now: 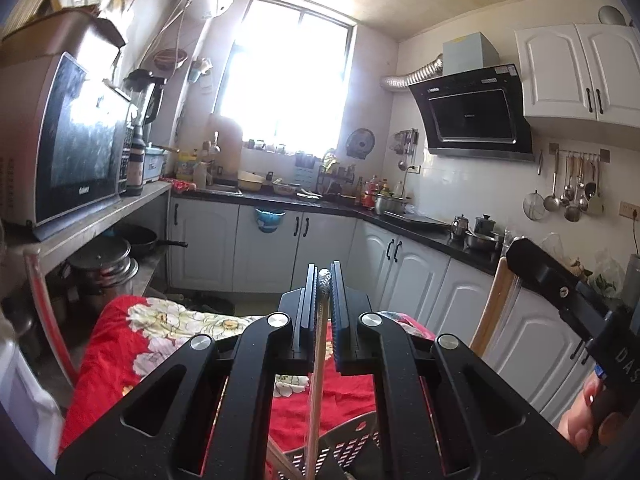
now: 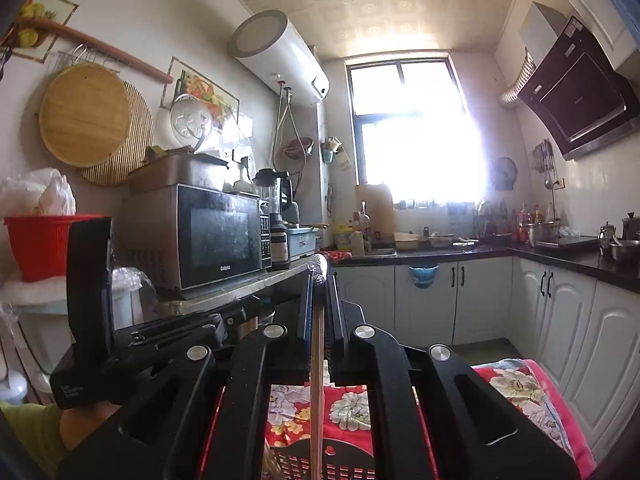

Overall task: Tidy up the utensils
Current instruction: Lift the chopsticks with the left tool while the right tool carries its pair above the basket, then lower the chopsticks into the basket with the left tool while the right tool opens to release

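My left gripper (image 1: pixel 323 276) is shut on a chopstick (image 1: pixel 317 360) with a silver patterned tip, held upright. Its lower end drops toward a dark perforated utensil basket (image 1: pixel 352 444) on a red floral cloth (image 1: pixel 116 352). My right gripper (image 2: pixel 319 270) is shut on a second chopstick (image 2: pixel 317 380) of the same kind, also upright over the basket (image 2: pixel 332 456). The right gripper body shows at the right edge of the left wrist view (image 1: pixel 560 292); the left gripper body shows at the left of the right wrist view (image 2: pixel 92 280).
A microwave (image 1: pixel 76 140) and blender (image 1: pixel 144 96) stand on a shelf at the left. Black counters (image 1: pixel 420 228) with pots and white cabinets run along the back and right. Ladles hang on a wall rail (image 1: pixel 572 184). A red basket (image 2: pixel 40 244) sits at the far left.
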A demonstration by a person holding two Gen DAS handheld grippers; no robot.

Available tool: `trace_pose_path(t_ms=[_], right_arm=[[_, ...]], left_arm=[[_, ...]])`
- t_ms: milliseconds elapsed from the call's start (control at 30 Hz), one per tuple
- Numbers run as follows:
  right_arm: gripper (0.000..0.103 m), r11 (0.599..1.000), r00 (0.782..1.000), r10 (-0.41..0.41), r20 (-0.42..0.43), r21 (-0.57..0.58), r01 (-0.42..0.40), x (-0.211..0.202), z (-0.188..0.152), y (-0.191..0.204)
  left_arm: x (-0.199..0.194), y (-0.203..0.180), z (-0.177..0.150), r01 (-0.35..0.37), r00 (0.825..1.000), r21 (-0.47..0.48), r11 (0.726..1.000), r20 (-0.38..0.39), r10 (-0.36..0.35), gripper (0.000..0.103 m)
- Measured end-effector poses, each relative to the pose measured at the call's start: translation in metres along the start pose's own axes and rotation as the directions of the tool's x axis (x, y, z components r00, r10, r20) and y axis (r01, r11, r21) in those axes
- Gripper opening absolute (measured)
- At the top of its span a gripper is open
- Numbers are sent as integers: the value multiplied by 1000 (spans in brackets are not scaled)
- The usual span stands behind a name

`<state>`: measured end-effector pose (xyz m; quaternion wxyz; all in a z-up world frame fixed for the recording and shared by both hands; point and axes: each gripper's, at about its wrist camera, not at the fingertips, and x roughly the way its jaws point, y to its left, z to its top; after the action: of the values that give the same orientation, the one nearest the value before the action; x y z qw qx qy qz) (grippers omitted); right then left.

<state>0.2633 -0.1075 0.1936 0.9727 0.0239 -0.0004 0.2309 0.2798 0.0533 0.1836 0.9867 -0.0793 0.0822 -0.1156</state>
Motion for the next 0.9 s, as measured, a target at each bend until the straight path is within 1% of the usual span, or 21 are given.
trace_pose_path(t_ms=[200, 567, 900], right_arm=[[6, 1000, 999, -18, -34, 13, 19, 14, -23, 0], [6, 998, 993, -42, -113, 45, 47, 33, -67, -2], [7, 995, 986, -37, -162, 83, 51, 28, -88, -8]], left_arm=[[0, 7, -20, -7, 1000, -16, 1000, 4, 7, 3], [4, 11, -53, 8, 1000, -46, 999, -11, -9, 3], [4, 7, -68, 8, 999, -32, 999, -37, -10, 3]])
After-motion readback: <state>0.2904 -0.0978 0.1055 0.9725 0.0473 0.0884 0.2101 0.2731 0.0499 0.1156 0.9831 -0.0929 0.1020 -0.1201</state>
